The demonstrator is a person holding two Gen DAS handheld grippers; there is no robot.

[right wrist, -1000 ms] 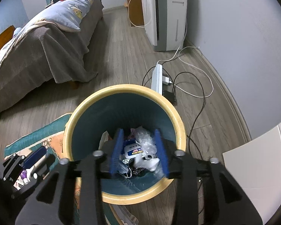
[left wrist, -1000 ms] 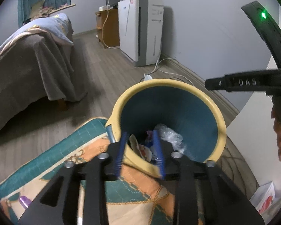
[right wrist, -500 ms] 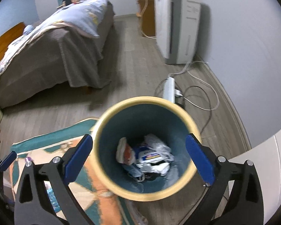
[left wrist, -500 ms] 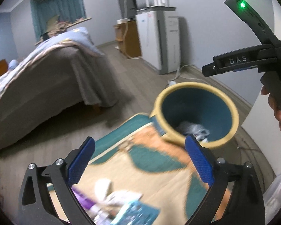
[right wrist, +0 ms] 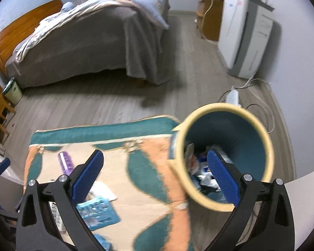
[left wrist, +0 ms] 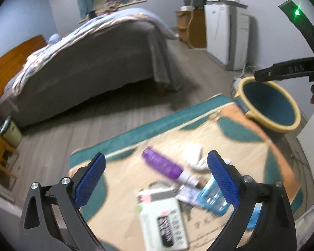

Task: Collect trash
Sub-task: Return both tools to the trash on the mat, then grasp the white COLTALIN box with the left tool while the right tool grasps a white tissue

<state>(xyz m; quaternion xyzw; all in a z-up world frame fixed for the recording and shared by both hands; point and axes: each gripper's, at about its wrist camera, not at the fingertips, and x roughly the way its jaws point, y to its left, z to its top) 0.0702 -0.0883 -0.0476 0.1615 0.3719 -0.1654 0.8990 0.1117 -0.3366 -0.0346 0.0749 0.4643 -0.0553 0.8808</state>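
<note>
A blue bin with a yellow rim (right wrist: 268, 146) stands at the rug's right edge and holds wrappers and crumpled trash (right wrist: 201, 167); it also shows in the left wrist view (left wrist: 282, 126). Trash lies on the patterned rug (left wrist: 230, 146): a purple bottle (left wrist: 163, 164), a white crumpled tissue (left wrist: 193, 156), a white box with black print (left wrist: 163, 217) and a light blue packet (left wrist: 211, 198). My left gripper (left wrist: 157, 182) is open and empty above this trash. My right gripper (right wrist: 155, 175) is open and empty, above the rug beside the bin.
A bed with a grey cover (right wrist: 83, 48) stands across the wooden floor. A white appliance (right wrist: 245, 37) and a wooden cabinet (right wrist: 209, 18) line the right wall. A power strip with cables (right wrist: 232, 96) lies behind the bin. A small green bin (right wrist: 12, 90) sits at far left.
Both grippers opened and pulled back from the bin. The left one swung left over the trash on the rug. The right one moved left, so the bin now sits to its right.
</note>
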